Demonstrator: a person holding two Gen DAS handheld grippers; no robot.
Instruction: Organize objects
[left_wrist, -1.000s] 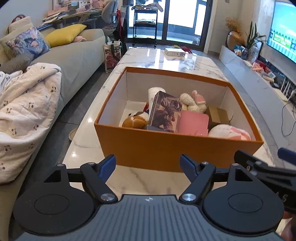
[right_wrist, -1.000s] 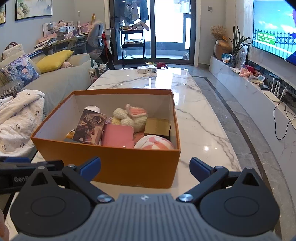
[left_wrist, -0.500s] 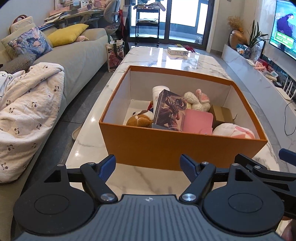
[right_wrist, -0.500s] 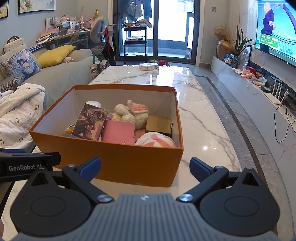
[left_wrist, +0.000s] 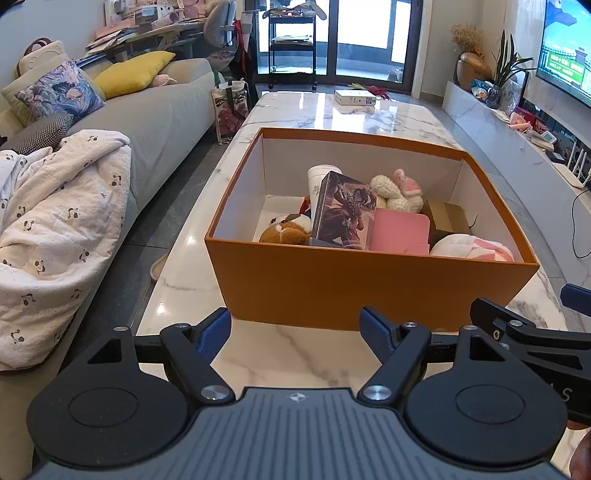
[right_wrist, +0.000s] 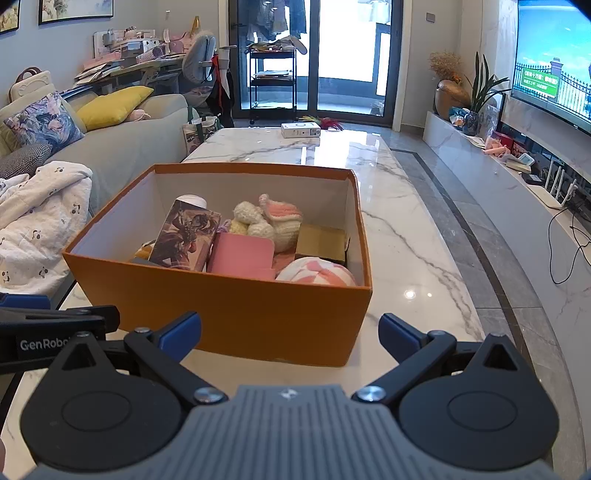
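Meanwhile, both grippers hover side by side over the near edge of a marble table (left_wrist: 295, 354), each with its jaws spread wide and nothing between them. Just ahead of the left gripper (left_wrist: 295, 328) stands an open orange box (left_wrist: 369, 284), its near wall almost level with the blue fingertips; the right gripper (right_wrist: 290, 332) faces the same wall from the box's right-hand corner. Inside the box, beyond the jaws, lie a brown plush toy (left_wrist: 286, 232), an illustrated carton (left_wrist: 343, 214) leaning upright against a white cup (left_wrist: 321, 173), a pink case (left_wrist: 400, 230), a small cardboard box (left_wrist: 447, 218), a cream knitted toy (left_wrist: 397, 190) and a pink-and-white soft ball (left_wrist: 472, 247). Farther along the table, well apart from everything else, sits a small white packet (left_wrist: 354, 98); a sofa (left_wrist: 155, 110) with a rumpled blanket (left_wrist: 55, 229) runs off to the left of the jaws.

From here, a reach into the crowded box could likely clip the tall near wall and shove the box along the glossy marble, or knock the leaning carton flat onto its neighbours. The two grippers sit close enough to bump each other if both go in together.

The near wall hides the box floor and the lower halves of the things inside. What lies under the carton and the pink case cannot be made out.
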